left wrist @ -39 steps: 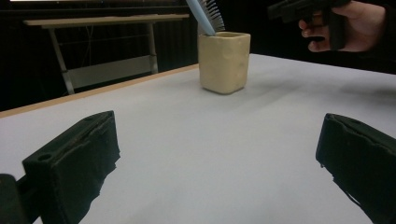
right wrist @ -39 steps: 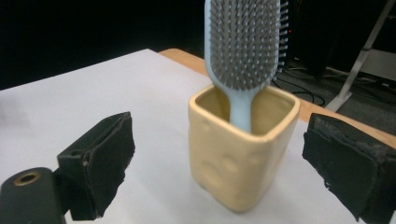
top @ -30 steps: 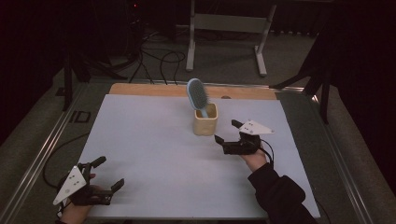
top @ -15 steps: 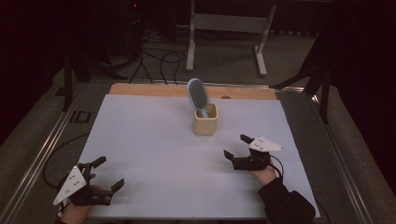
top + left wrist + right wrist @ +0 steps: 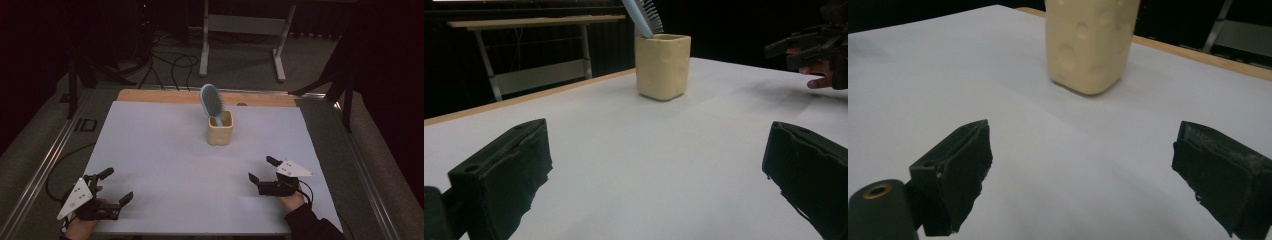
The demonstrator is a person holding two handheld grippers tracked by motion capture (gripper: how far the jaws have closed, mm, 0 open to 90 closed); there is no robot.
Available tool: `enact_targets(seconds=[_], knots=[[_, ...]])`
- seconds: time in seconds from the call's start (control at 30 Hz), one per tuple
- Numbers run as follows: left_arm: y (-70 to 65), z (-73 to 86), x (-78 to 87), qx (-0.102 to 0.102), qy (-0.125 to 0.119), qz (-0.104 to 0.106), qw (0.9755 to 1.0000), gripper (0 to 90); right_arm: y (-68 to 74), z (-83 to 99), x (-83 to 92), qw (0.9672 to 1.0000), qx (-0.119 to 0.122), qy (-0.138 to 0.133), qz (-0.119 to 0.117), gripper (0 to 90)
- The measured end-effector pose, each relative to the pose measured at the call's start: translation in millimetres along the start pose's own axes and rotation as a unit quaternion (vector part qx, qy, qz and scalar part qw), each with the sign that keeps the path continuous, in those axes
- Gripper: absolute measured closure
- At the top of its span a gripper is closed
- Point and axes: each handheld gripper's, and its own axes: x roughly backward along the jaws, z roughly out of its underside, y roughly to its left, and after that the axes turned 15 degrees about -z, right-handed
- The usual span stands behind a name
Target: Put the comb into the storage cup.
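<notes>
A cream cup (image 5: pixel 220 128) stands upright toward the back middle of the white table (image 5: pixel 165 150), with a light blue hairbrush (image 5: pixel 211 102) standing in it, bristle head up and leaning left. The cup (image 5: pixel 662 65) and the brush (image 5: pixel 642 15) show ahead in the left gripper view, and the cup (image 5: pixel 1090 42) looms close in the right gripper view. My left gripper (image 5: pixel 116 185) rests open at the front left corner, nothing between its jaws. My right gripper (image 5: pixel 260 170) is open and empty at the front right, well short of the cup.
A wooden strip (image 5: pixel 155 96) runs along the table's far edge. Beyond it stands a white metal frame (image 5: pixel 245 30) with cables (image 5: pixel 165 65) on the floor. Metal rails (image 5: pixel 45 165) border the table's sides.
My right gripper has pulled back from beside the cup toward the front right edge of the table, staying open. The left gripper has stayed in place.
</notes>
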Motion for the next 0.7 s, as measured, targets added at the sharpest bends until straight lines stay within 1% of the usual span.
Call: enact_targets(seconds=[0.13, 0.17, 0.23, 0.33, 0.47, 0.57, 0.67, 0.7], knots=[[0.0, 0.1, -0.1, 0.0, 0.0, 0.001, 1.0, 0.0, 1.6, 5.8, 4.4, 1.0, 0.002, 0.005, 0.006, 8.8], [0.0, 0.0, 0.0, 0.0, 0.0, 0.001, 1.0, 0.0, 2.6, 9.9, 8.3, 0.9999, 0.002, 0.01, 0.007, 8.8], [-0.1, 0.1, -0.2, -0.001, 0.0, 0.001, 1.0, 0.0, 3.6, 12.9, 11.3, 0.9998, 0.009, 0.016, 0.012, 8.8], [-0.3, 0.0, -0.3, -0.001, 0.001, 0.001, 1.0, 0.0, 4.1, 15.4, 14.7, 0.9997, 0.007, 0.019, 0.016, 8.8], [-0.4, -0.1, 0.0, -0.001, 0.001, 0.001, 1.0, 0.0, 5.0, 18.5, 22.7, 0.9995, 0.002, 0.018, 0.027, 8.8], [-0.1, 0.2, -0.1, 0.0, 0.0, 0.001, 1.0, 0.0, 6.0, 22.4, 27.6, 0.9994, -0.004, 0.02, 0.027, 8.8], [-0.3, 0.1, -0.1, -0.001, 0.001, 0.001, 1.0, 0.0, 6.6, 26.5, 33.0, 0.9994, -0.015, 0.019, 0.026, 8.8], [-0.3, 0.1, -0.1, -0.001, 0.001, 0.001, 1.0, 0.0, 7.1, 27.4, 34.7, 0.9992, -0.016, 0.018, 0.03, 8.8]])
